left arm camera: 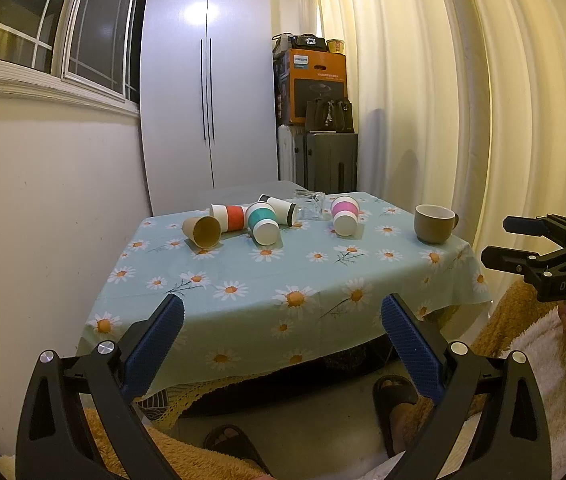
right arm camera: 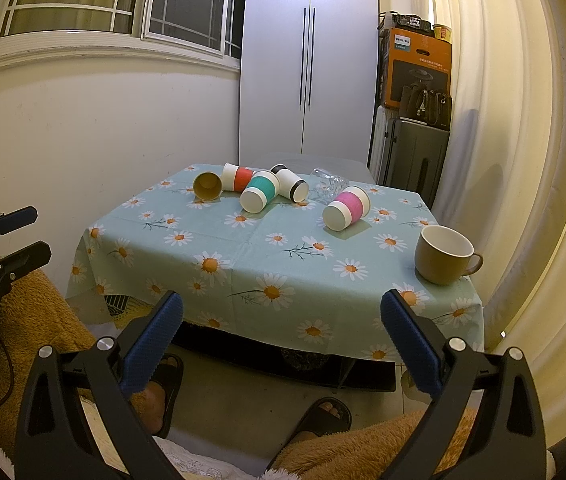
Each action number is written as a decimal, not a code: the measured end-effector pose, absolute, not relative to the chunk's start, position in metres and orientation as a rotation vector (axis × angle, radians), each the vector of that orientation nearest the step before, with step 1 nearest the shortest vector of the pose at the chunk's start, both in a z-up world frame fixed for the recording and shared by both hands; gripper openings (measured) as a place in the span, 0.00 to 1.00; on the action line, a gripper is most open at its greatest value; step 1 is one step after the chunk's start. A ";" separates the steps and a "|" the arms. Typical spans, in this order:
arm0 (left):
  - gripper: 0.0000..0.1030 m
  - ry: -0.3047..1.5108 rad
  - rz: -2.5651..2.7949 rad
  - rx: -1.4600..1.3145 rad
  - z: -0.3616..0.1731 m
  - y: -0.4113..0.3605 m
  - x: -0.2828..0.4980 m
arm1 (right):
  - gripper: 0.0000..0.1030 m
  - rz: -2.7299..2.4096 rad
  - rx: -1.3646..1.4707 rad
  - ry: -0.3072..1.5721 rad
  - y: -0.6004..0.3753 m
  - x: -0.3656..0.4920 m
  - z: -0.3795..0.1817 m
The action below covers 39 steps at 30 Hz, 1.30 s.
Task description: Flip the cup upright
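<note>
Your left gripper (left arm camera: 283, 330) and right gripper (right arm camera: 281, 328), jaws spread wide and empty, hang short of the surface's (right arm camera: 243, 268) near edge; the pink-banded cup (right arm camera: 346, 208) lies tipped toward its far right, best approached squarely across its sleeve.

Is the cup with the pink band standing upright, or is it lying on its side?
On its side. The pink-banded cup lies on the daisy tablecloth, its white base facing the camera.
</note>
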<state>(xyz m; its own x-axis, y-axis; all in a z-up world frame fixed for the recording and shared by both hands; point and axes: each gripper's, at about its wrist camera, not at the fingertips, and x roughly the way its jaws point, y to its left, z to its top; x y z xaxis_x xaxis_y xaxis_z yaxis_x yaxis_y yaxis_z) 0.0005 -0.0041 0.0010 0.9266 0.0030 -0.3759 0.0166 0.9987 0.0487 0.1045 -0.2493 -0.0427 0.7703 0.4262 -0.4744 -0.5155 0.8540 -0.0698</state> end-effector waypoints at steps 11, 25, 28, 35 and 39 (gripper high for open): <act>0.94 0.387 -0.007 0.052 0.001 -0.004 0.001 | 0.95 0.514 -0.202 0.465 -0.251 0.105 -0.041; 0.94 0.401 -0.024 0.053 0.001 -0.008 0.002 | 0.95 0.519 -0.178 0.496 -0.250 0.107 -0.045; 0.94 0.409 -0.045 0.061 0.002 -0.012 0.003 | 0.95 0.523 -0.167 0.527 -0.250 0.113 -0.049; 0.94 0.469 -0.090 -0.007 0.007 -0.005 0.021 | 0.95 0.583 -0.074 0.626 -0.246 0.136 -0.038; 0.94 0.513 -0.114 -0.016 0.014 0.000 0.047 | 0.95 0.590 -0.035 0.706 -0.235 0.165 -0.028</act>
<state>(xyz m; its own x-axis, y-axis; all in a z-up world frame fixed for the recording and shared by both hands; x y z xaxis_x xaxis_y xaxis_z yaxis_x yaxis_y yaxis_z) 0.0469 0.0001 0.0141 0.8649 -0.1128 -0.4890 0.1050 0.9935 -0.0435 0.1649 -0.2351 -0.0276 0.6062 0.4982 -0.6199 -0.5215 0.8375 0.1631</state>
